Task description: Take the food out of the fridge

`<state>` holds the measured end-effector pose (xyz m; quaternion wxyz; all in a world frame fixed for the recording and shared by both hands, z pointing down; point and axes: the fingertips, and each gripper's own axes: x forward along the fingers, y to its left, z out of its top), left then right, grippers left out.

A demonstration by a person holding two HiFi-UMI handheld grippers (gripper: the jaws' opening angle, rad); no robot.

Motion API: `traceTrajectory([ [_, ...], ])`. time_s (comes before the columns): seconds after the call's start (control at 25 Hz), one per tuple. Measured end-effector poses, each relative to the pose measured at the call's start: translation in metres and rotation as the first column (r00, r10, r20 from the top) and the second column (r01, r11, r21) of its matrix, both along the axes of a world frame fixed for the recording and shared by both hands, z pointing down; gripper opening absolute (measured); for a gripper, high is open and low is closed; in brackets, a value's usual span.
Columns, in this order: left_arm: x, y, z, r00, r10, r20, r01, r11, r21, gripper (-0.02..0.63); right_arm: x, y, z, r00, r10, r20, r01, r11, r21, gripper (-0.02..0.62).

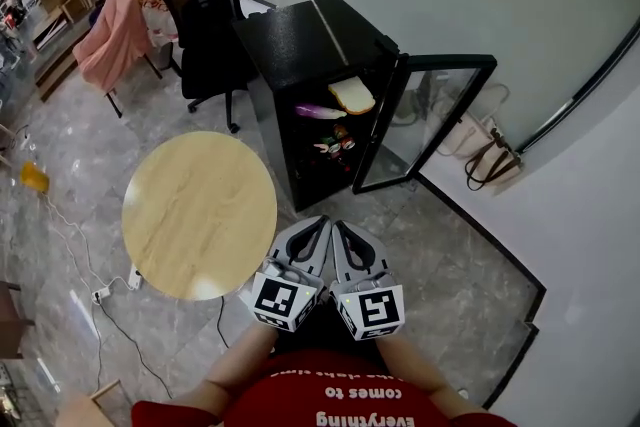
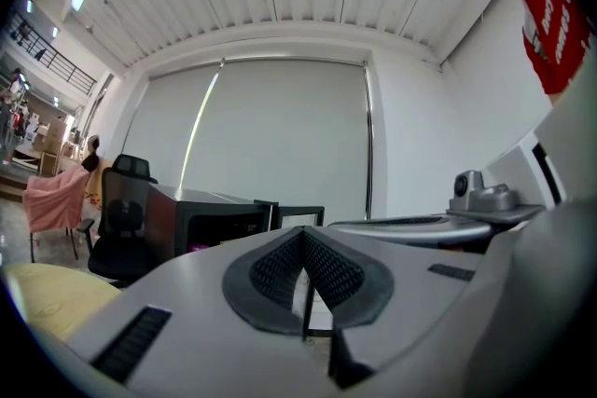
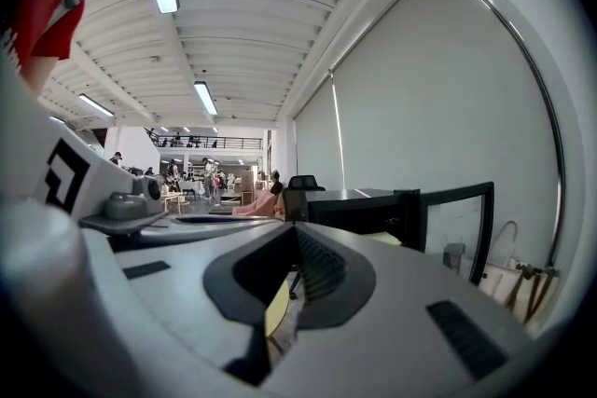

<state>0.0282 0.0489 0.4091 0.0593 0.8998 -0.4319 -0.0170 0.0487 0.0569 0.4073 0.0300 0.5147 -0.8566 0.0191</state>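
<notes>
Well ahead of both jaws, food

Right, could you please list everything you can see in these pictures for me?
black mini fridge: one, black, ahead by the wall, glass door open
slice of bread: one, pale tan, upper fridge shelf
purple food item: one, purple-pink, left of the bread
small food items: several, mixed colours, lower shelf, count unclear
round wooden table: one, light wood, left of the fridge
black office chair: one, black, behind the table
pink cloth: one, pink, draped over a chair, far left
beige bags: apparently two, against the wall beyond the door
white power strip: one, floor by the table
left gripper: one, grey-white, fingers together, empty
right gripper: one, grey-white, fingers together, empty
red shirt: one, bottom edge
</notes>
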Motion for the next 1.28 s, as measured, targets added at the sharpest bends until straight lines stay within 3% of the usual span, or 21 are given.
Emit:
traceTrajectory([
  [0.28, 0.006, -0.041, 0.013, 1.000, -0.009, -0.003, 0.009, 0.999, -0.034, 0.000, 0.006, -0.045, 0.012, 1.000, -0.013, -0.008, 0.013, 0.999, -0.036, 0.012],
  [0.52, 0.019, -0.085, 0.025, 0.999, -0.033, 0.003, 0.033, 0.998, -0.059, 0.000, 0.021, -0.091, 0.025, 0.996, -0.087, 0.002, 0.087, 0.991, -0.099, 0.012],
  [0.92, 0.022, -0.147, 0.044, 0.984, -0.177, 0.023, 0.178, 0.982, -0.068, 0.000, 0.045, -0.156, 0.062, 0.982, -0.187, 0.039, 0.191, 0.956, -0.220, 0.012],
  [1.0, 0.021, -0.151, 0.048, 0.981, -0.190, 0.024, 0.192, 0.978, -0.082, 0.000, 0.045, -0.168, 0.075, 0.980, -0.183, 0.081, 0.199, 0.940, -0.277, 0.012],
  [1.12, 0.019, -0.154, 0.052, 0.982, -0.186, 0.036, 0.189, 0.977, -0.097, 0.000, 0.046, -0.185, 0.096, 0.965, -0.131, 0.228, 0.213, 0.899, -0.382, 0.014],
  [1.28, 0.010, -0.165, 0.053, 0.982, -0.184, 0.052, 0.188, 0.978, -0.085, 0.000, 0.050, -0.217, 0.136, 0.903, 0.022, 0.429, 0.229, 0.820, -0.524, 0.014],
])
